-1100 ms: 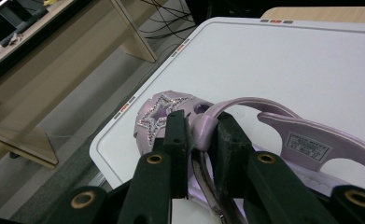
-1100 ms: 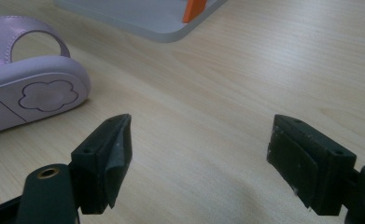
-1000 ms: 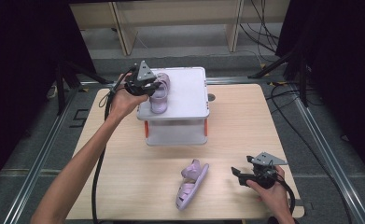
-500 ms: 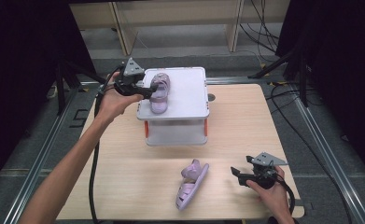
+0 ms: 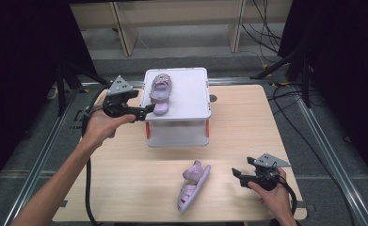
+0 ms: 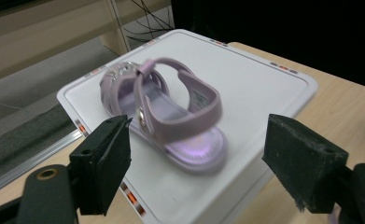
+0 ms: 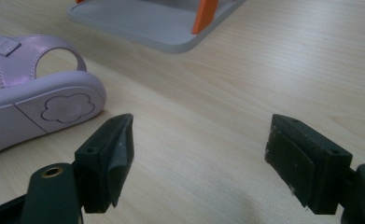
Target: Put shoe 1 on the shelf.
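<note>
1. Sandal (image 5: 159, 92) in the high view lies on the white lid of the box (image 5: 191, 94) at upper centre. Its long axis runs up-and-down the frame, toe toward the top, heel at the lid's near left edge. The left gripper (image 5: 141, 111) sits just left of the heel, jaws apart and empty, apart from the shoe. A second sandal (image 5: 192, 184) lies on its side on the table (image 5: 247, 127) at lower centre, its length slanting from lower left to upper right. The right gripper (image 5: 237, 175) rests at lower right, near it but not touching.

2. In the left gripper view the sandal (image 6: 166, 114) on the lid (image 6: 264, 88) fills the middle, heel toward the camera, toe toward upper left. The jaws stand wide open on either side of it, holding nothing.

3. In the right gripper view the second sandal's (image 7: 35, 107) sole faces the camera at left, with a flower mark on the heel. The jaws are spread, empty, over bare table (image 7: 273, 60).

4. By my reading one shoe is placed on the box and released; the other is yet to be picked up, likely to join it.
</note>
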A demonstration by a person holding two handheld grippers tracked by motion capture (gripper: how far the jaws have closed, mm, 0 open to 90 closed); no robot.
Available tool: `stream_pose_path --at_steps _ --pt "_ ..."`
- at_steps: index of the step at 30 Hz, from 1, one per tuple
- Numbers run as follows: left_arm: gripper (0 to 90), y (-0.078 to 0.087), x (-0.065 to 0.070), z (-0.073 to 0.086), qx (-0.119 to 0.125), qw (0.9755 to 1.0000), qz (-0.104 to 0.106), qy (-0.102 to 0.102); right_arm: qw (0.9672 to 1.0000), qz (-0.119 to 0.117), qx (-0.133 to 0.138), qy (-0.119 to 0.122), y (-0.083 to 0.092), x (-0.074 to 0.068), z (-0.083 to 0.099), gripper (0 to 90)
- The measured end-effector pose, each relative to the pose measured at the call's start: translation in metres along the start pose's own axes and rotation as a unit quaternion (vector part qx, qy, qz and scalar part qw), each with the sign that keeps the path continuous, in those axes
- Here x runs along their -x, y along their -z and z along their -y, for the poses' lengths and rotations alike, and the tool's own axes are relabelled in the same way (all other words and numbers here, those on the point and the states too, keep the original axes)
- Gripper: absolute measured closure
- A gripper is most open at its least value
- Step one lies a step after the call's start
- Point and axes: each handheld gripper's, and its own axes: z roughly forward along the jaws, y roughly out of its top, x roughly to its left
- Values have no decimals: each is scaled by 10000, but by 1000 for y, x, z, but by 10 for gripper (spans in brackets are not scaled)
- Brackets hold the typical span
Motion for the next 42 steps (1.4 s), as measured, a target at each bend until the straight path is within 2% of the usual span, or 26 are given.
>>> stream_pose_path --at_steps 1,3,4,7,8,9,10,11,12,13,14,17,18,21,22,23,25,26,29,31,33,35,37,38,40,42 --pt "223 3 2 3 1 10000 21 20 9998 24 77 183 -1 2 -1 240" --pt "223 9 6 12 29 10000 74 57 10000 20 54 58 0 -1 -1 241" --pt "222 13 8 17 17 9999 71 75 9997 52 93 210 -1 1 -1 241" --pt "223 24 15 33 53 9999 106 126 9999 -40 62 94 -1 -1 -1 242" --pt "222 27 17 38 109 9998 106 153 9998 -10 91 204 -1 0 -2 242" --pt "222 31 18 44 86 9999 52 128 10000 -48 10 -19 1 -4 -2 242" --pt "222 33 20 49 156 9998 2 125 10000 -54 -9 -52 1 -4 -2 242" --pt "221 37 21 55 140 9998 -81 101 10000 -54 -7 -46 1 -4 -2 242" --pt "221 40 21 63 206 9998 -27 58 10000 -44 10 -42 1 -4 -3 242" --pt "219 42 22 68 183 9998 -28 92 9998 -24 108 191 1 -1 -4 242" --pt "218 46 23 75 134 9999 -32 92 9997 26 126 228 1 0 -4 242" --pt "216 52 27 97 97 9998 -129 133 9996 -18 173 205 2 0 -5 242" --pt "216 52 27 102 96 9998 -136 112 9999 -35 136 98 2 -2 -5 242" --pt "210 49 26 122 83 9996 -109 261 9996 -155 171 188 1 -2 -7 242" --pt "205 48 26 127 46 9996 -139 234 9998 -81 177 61 2 -5 -7 242" --pt "205 45 26 135 37 9995 -119 276 9996 -30 166 208 3 -4 -8 242" --pt "198 41 25 146 -30 9993 -78 363 9993 -38 223 281 1 -5 -9 242" --pt "193 40 25 149 5 9993 -55 367 9996 -99 154 213 3 -8 -10 242" --pt "180 39 27 159 -75 9991 -70 422 9992 -146 184 328 1 -11 -12 242" --pt "178 39 28 165 -132 9990 -76 430 9995 -198 142 185 1 -16 -13 242" --pt "174 40 29 173 -159 9989 -26 449 9988 -212 201 386 0 -16 -15 242" --pt "173 43 30 179 -273 9984 -78 491 9991 -290 164 259 -1 -21 -16 242" --pt "171 43 30 187 -239 9988 -72 430 9978 -302 240 539 -3 -21 -18 242" --pt "168 45 32 191 -326 9981 -105 510 9983 -314 191 451 -2 -24 -18 242" --pt "166 45 30 197 -284 9987 -64 423 9983 -388 177 398 -3 -27 -18 246" --pt "166 47 33 203 -283 9982 -53 531 9972 -488 181 531 -7 -28 -19 246"
